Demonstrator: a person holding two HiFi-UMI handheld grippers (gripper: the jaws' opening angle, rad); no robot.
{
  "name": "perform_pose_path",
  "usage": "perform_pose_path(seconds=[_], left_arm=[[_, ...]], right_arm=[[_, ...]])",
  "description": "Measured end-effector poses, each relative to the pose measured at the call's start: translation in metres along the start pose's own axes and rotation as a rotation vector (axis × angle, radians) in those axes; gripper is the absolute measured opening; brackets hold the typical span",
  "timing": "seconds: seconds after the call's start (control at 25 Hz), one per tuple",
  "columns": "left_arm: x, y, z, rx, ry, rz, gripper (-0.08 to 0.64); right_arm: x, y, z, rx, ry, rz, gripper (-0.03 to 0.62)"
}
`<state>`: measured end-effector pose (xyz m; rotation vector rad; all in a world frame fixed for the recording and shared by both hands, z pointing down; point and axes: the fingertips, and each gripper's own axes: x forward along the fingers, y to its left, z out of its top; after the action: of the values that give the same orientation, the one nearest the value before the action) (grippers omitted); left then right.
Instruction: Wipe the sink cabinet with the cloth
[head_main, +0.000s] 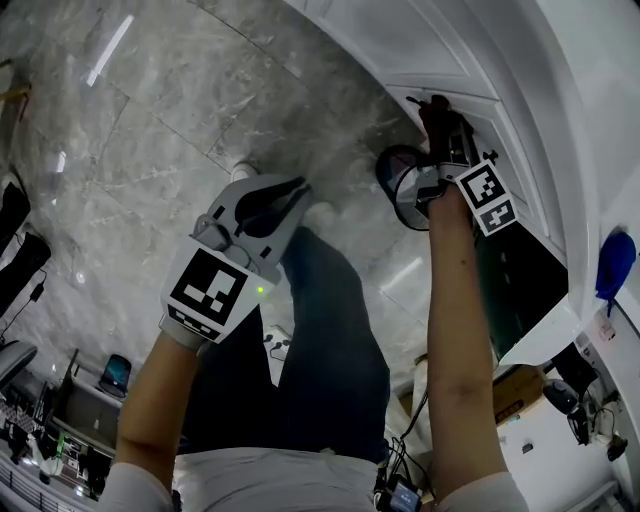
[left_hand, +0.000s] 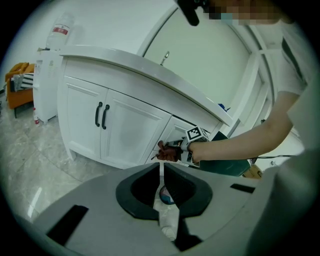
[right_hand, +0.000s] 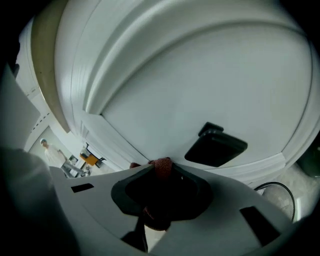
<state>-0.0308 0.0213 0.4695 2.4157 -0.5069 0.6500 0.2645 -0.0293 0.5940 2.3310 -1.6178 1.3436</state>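
Dark red cloth (right_hand: 162, 166) is pinched in the right claw (head_main: 445, 135), pressed on the white sink cabinet (left_hand: 125, 130) drawer front, just beside a black handle (right_hand: 216, 147). Left claw (left_hand: 161, 170) is closed on nothing, over the marble floor (head_main: 150, 120).

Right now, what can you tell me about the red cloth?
The cloth is dark red, almost brownish, and looks soft and nubbly. It is scrunched into a bunch, not spread flat. The right gripper is shut on it, so only a rounded tip pokes out past the jaws, with more bunched behind them. That tip presses on the white cabinet front, below the countertop, just beside a black handle. It does not seem to touch the handle.
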Motion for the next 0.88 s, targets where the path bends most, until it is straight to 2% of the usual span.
perform_pose_path(seconds=[0.32, 0.68, 0.88], left_arm=[[-0.01, -0.003, -0.003, -0.003, 0.021, -0.021, 0.012], [-0.017, -0.013, 0.003, 0.016, 0.036, -0.061, 0.012], [-0.018, -0.021, 0.008, 0.037, 0.04, -0.082, 0.012]], right_arm=[[-0.024, 0.02, 0.023, 0.09, -0.095, 0.044, 0.069], [-0.054, 0.045, 0.051, 0.094, -0.159, 0.07, 0.068], [-0.065, 0.055, 0.055, 0.194, -0.167, 0.096, 0.069]])
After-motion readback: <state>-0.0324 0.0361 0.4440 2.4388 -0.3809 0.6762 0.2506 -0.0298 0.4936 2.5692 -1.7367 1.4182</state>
